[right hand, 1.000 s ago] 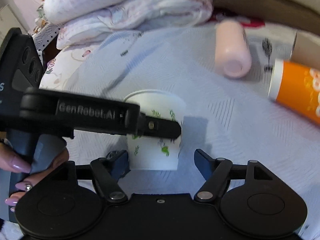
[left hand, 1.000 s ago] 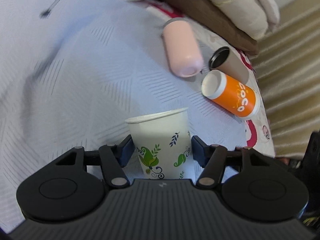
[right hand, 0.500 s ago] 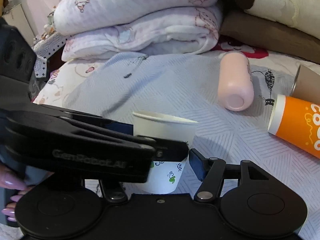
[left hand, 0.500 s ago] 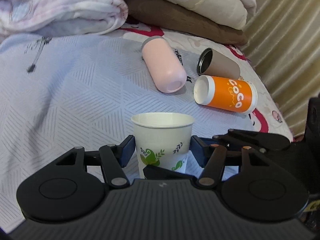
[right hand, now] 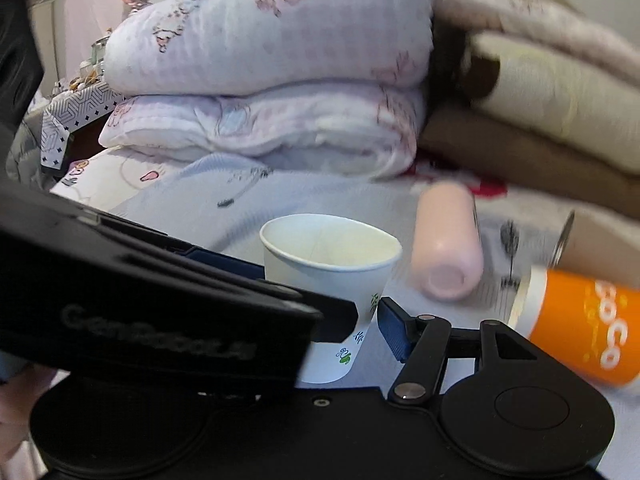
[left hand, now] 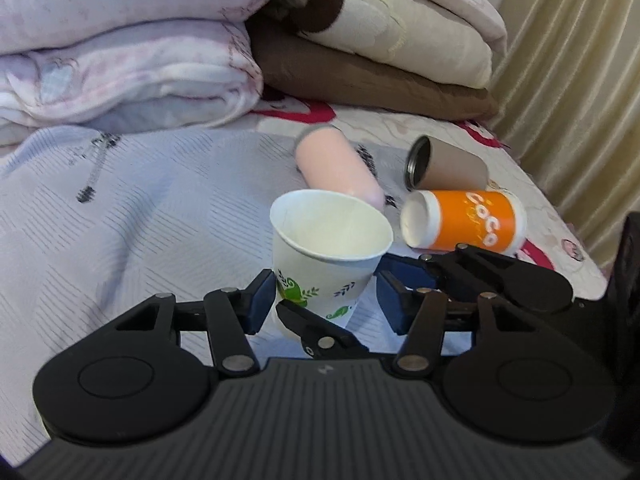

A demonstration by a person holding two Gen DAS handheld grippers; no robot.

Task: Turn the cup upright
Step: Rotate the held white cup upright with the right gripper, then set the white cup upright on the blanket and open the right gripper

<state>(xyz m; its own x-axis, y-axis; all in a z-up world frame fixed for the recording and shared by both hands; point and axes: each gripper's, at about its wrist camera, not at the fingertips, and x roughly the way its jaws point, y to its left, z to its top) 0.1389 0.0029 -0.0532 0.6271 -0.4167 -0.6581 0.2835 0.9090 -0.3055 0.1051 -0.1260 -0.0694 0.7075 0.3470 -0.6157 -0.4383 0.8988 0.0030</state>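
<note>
The paper cup [left hand: 326, 256] is seen mouth up on the bedspread [left hand: 140, 208], tilted slightly. It is flanked by the fingers of the left gripper [left hand: 326, 298], which are spread wide, with a gap visible at the right pad. The right gripper [right hand: 360, 320] is set around the cup as well; 1 finger [right hand: 394, 330] stands apart from it, the other is hidden. Behind the cup lie 3 containers: a pink bottle [left hand: 338, 164], a brown tumbler [left hand: 452, 164] and an orange cup [left hand: 472, 220].
</note>
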